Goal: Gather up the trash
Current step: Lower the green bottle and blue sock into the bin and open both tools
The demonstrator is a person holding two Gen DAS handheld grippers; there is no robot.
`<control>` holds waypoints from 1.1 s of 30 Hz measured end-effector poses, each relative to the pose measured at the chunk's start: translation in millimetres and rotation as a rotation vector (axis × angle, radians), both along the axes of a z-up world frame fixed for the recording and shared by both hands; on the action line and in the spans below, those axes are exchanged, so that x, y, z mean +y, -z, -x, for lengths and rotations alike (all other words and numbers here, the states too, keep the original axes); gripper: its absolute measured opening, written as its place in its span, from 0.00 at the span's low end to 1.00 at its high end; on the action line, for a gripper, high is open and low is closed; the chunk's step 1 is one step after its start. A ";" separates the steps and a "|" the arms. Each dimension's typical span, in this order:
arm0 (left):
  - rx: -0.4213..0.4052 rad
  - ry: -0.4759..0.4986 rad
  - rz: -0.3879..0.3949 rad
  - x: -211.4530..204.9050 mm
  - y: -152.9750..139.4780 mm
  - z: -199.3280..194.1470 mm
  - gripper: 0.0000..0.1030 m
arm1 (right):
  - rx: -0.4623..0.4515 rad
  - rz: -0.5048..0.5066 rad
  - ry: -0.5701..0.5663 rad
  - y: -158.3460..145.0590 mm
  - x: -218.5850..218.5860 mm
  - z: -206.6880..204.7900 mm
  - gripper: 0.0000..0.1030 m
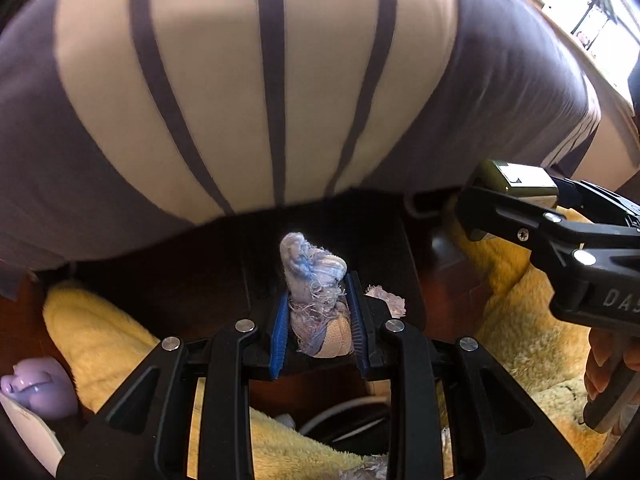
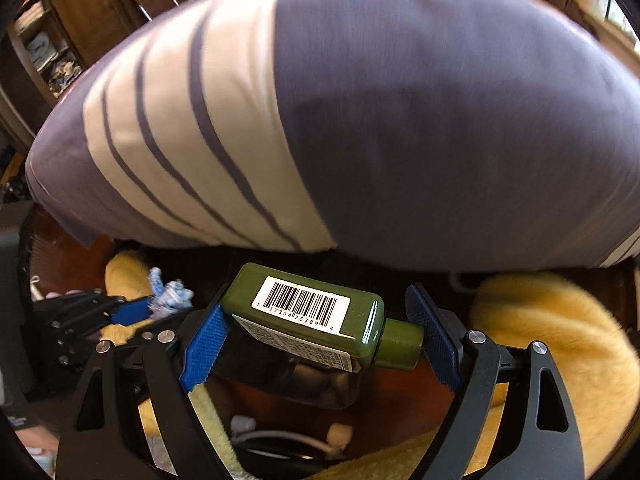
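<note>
A frayed wad of pale blue-grey rag is pinched between the narrowly parted jaws of the left gripper. A dark green flat plastic bottle with a barcode label is clamped lengthwise, base to cap, by the widely spread right gripper. Both are carried over a fluffy yellow rug, before the edge of a grey-and-cream striped bed cover. Carrying to disposal seems in hand; no bin is seen, so one must be found next.

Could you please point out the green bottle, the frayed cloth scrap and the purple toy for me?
green bottle [image 2: 320, 320], right wrist view, on its body beside the barcode label.
frayed cloth scrap [image 1: 316, 276], left wrist view, on its bunched middle.
purple toy [image 1: 34, 392], left wrist view, on its rounded top.
</note>
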State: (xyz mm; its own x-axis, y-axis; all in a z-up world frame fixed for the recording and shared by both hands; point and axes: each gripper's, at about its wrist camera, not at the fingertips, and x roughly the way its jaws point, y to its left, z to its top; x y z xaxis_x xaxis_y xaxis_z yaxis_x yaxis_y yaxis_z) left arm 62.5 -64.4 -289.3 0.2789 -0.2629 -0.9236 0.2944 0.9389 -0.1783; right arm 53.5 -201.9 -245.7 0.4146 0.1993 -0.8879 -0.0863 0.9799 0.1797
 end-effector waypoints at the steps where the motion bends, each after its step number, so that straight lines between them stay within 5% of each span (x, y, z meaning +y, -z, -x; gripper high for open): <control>1: 0.019 0.002 0.002 -0.6 5.8 -0.8 0.25 | 0.023 -0.016 0.001 8.0 -0.3 -2.1 0.83; 11: 0.101 0.014 0.024 -2.0 29.0 -5.7 0.27 | 0.089 -0.013 0.001 34.1 8.2 -7.8 0.84; 17: 0.080 -0.002 0.014 4.2 29.8 -8.4 0.53 | 0.088 0.000 0.011 31.8 5.6 -9.8 0.84; 21: 0.043 -0.021 0.005 9.4 17.8 -9.7 0.67 | 0.057 0.001 0.034 19.8 -2.5 -9.1 0.93; 33: -0.154 -0.064 -0.002 31.1 -62.7 -5.9 0.85 | -0.124 -0.026 0.110 -50.5 -36.7 -1.0 0.95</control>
